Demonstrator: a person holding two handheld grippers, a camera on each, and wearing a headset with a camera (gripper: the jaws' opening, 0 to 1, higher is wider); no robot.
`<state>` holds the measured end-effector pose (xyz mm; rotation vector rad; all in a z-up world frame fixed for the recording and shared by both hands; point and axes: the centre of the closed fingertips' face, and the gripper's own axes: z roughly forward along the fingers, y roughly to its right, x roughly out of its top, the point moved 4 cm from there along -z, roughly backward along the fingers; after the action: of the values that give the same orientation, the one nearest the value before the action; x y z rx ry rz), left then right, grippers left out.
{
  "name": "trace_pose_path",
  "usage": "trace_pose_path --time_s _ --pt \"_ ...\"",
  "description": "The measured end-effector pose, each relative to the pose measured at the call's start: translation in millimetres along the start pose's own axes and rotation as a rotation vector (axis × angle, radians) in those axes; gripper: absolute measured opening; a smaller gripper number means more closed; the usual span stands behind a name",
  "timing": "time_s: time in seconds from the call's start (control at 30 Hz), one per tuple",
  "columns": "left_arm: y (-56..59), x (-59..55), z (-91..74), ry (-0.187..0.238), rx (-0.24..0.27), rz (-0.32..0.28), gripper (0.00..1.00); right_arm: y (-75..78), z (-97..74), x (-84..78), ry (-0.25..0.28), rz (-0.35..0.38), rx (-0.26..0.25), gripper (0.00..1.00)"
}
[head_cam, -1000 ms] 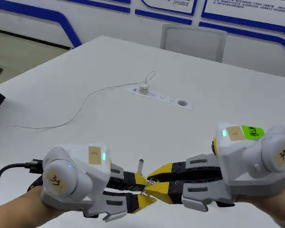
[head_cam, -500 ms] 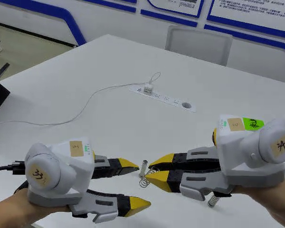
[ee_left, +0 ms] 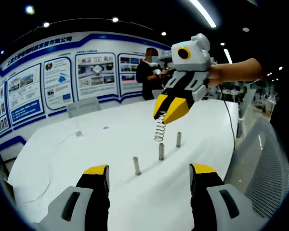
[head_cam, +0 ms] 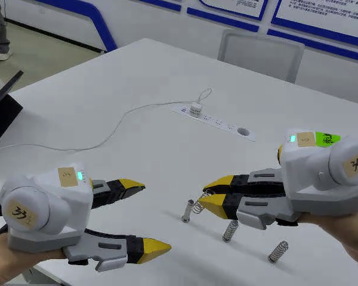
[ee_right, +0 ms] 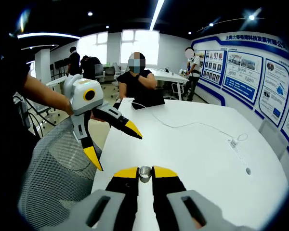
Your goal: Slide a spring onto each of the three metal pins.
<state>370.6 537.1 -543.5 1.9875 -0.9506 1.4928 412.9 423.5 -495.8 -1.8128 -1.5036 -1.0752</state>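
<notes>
Altogether three pins [ee_left: 161, 151], one clamped spring [ee_left: 159, 130]

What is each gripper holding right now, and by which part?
The right gripper is shut on a spring, pinching its upper end so the coils hang below it. The left gripper is open and holds nothing.

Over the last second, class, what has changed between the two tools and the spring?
The left tool opened and drew back, away from the spring. The right tool stayed shut on that spring, close by the pin.
</notes>
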Motion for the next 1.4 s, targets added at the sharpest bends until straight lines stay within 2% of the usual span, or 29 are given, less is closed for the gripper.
trace_pose_path --time_s 0.3,0.43,0.57,0.73,0.9,1.1,1.4 --pt "-6.1 -0.8 -0.9 0.013 0.04 -0.032 0.77 23.7 4.2 -1.3 -0.017 0.02 -0.049 0.11" --pt "-13.1 -5.6 -2.2 -0.006 0.077 -0.047 0.84 33.9 8.5 -5.2 -0.034 0.027 -0.07 0.11" --pt "-19.0 -4.8 -4.1 0.014 0.103 -0.088 0.9 41.4 13.4 -10.8 -0.055 0.032 -0.088 0.11" --pt "-21.0 -9.6 -2.8 -0.012 0.122 -0.091 0.98 50.9 22.9 -14.9 -0.049 0.098 -0.106 0.11" --pt "-19.4 -11.9 -2.5 -0.033 0.121 -0.078 1.0 53.9 38.8 -18.1 -0.064 0.114 -0.109 0.11" --pt "-20.3 -14.0 -3.2 -0.044 0.128 -0.081 1.0 51.7 56.2 -32.7 -0.141 0.084 -0.089 0.11" --pt "-19.7 -16.9 -2.0 -0.066 0.125 -0.08 1.0 52.5 65.1 -43.7 -0.192 0.084 -0.078 0.11"
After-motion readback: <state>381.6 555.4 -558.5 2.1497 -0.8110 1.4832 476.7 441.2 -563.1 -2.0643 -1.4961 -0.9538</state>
